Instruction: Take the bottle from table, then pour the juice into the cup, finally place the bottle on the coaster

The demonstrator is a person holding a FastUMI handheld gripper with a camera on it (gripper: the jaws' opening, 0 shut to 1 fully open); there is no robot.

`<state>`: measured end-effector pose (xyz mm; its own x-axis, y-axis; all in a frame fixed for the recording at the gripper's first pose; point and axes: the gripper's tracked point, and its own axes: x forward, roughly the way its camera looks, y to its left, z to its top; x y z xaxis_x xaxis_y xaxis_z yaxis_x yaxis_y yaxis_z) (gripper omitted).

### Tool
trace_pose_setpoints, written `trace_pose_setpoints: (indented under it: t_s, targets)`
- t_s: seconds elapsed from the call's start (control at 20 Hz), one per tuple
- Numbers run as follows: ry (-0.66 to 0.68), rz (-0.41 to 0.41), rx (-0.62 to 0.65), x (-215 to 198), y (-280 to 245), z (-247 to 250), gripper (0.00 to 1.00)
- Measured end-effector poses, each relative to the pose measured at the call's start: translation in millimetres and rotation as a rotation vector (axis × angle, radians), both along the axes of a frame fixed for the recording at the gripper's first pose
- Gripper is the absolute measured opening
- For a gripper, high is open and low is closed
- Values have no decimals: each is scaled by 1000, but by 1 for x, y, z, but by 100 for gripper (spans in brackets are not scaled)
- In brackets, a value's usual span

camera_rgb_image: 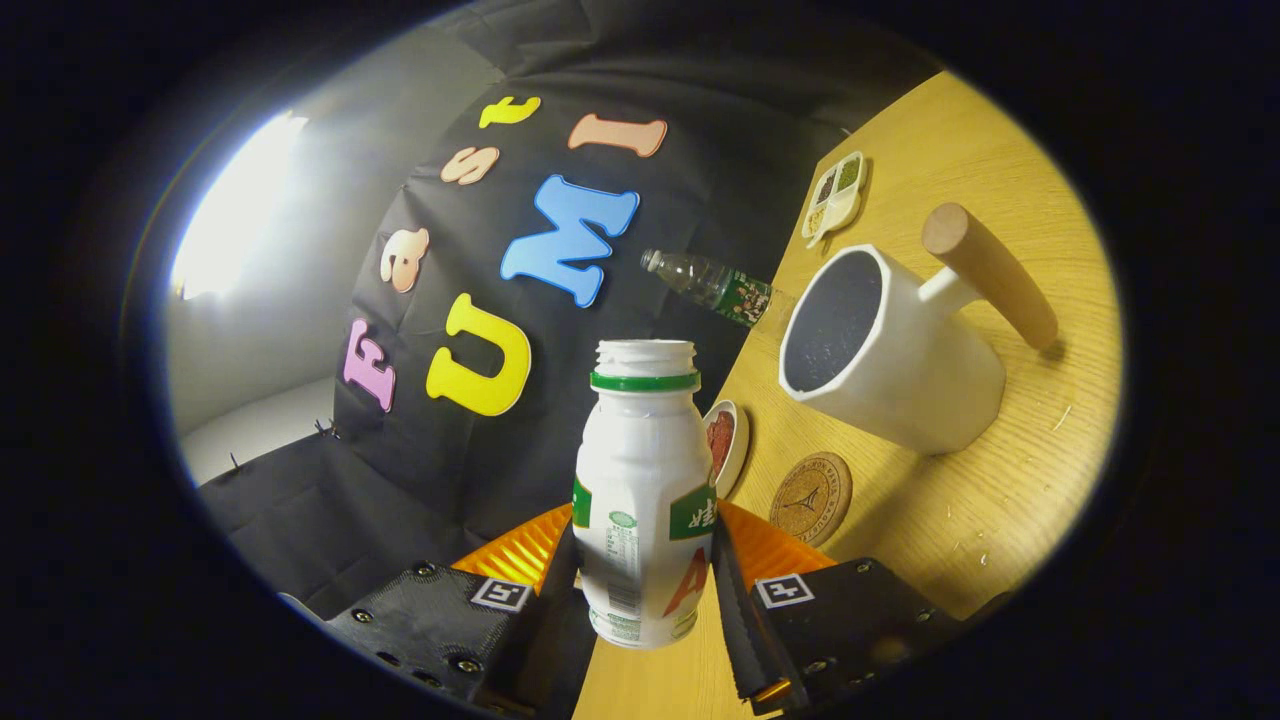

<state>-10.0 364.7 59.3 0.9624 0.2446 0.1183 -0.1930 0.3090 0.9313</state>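
Gripper: the gripper (646, 585) is clenched on the small white plastic juice bottle with green neck ring and green label (643, 490), one finger pressing each side of its lower body.
Bottle: open-mouthed, no cap, held clear of the light wooden table (960, 520); its long axis runs straight ahead along the fingers, mouth pointing away from them.
View tilt: the table and everything on it appear rolled steeply to one side, so I judge the gripper and bottle are leaning toward the cup.
Cup: the white ceramic cup with a round wooden handle (885, 350) stands beyond the fingers and off to the right of the bottle's mouth, well apart from it, its dark opening facing the bottle.
Key relation: the bottle's mouth is beside the cup's rim, not over it; pouring likely needs a shift rightward first.
Coaster: the round brown cork coaster (811, 497) lies bare, just ahead of the right finger, nearer than the cup.
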Motion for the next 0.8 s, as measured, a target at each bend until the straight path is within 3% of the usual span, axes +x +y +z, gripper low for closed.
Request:
trace_pose_setpoints:
  t_s: [0.8]
  targets:
    - [8, 7, 211, 7, -6, 11, 66]
